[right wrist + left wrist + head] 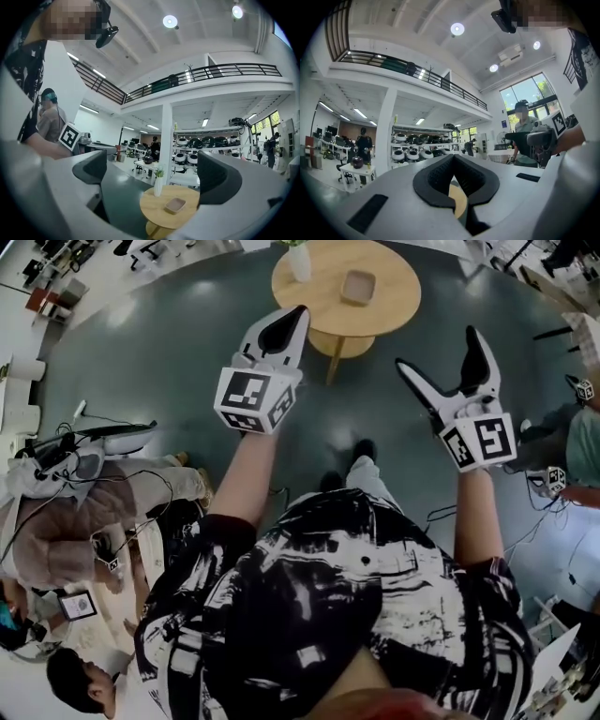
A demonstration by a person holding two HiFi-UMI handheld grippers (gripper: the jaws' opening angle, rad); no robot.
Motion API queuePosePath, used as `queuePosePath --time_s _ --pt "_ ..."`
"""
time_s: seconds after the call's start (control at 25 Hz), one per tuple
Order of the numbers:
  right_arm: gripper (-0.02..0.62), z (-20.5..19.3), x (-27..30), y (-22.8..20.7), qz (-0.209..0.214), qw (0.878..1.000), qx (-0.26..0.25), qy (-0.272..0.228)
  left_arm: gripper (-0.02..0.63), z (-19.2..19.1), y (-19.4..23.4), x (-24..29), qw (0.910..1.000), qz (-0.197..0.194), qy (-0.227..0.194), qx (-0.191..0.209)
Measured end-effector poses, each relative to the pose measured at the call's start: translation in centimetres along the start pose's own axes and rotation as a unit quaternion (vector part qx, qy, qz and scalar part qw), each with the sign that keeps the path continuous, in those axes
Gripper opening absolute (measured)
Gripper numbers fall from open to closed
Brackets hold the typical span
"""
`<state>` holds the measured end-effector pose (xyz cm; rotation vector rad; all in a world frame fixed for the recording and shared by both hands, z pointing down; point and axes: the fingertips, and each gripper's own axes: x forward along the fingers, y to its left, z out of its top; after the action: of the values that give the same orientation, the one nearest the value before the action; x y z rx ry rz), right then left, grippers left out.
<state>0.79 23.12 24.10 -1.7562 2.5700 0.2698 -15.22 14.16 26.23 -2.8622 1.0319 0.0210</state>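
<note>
Left gripper [292,317]: jaws pressed together, nothing pinched, raised in air. Right gripper [439,357] alongside: jaws spread wide, empty. Ahead of both, well apart: round light wooden table [384,310]. Small square brown dish [359,285] near its middle. White vase with green sprig [299,261] on left gripper's side of dish. Dark grey-green floor [169,362] beneath grippers.

Vase [299,262] cut off at head view's top edge. Left gripper [453,161], jaws closed, hides most of the table [459,199].
</note>
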Motion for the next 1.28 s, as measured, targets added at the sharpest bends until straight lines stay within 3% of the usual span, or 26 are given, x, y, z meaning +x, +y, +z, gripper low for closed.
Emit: queuePosePath --time_s 0.32,0.76,1.28 --pt "0.574 -3.5 6.2 -7.9 0.014 1.000 0.015 -0.016 0.000 -1.9 2.6 9.0 0.9997 0.010 0.015 0.020" --pt "0.574 -7.4 17.5 -19.1 0.077 0.997 0.021 -0.014 0.000 -2.5 8.1 22.7 0.9981 0.054 0.010 0.027" --pt "0.574 -10.4 27.1 -25.4 0.104 0.994 0.029 0.009 0.000 -4.4 14.9 28.6 0.9952 0.091 0.034 0.017"
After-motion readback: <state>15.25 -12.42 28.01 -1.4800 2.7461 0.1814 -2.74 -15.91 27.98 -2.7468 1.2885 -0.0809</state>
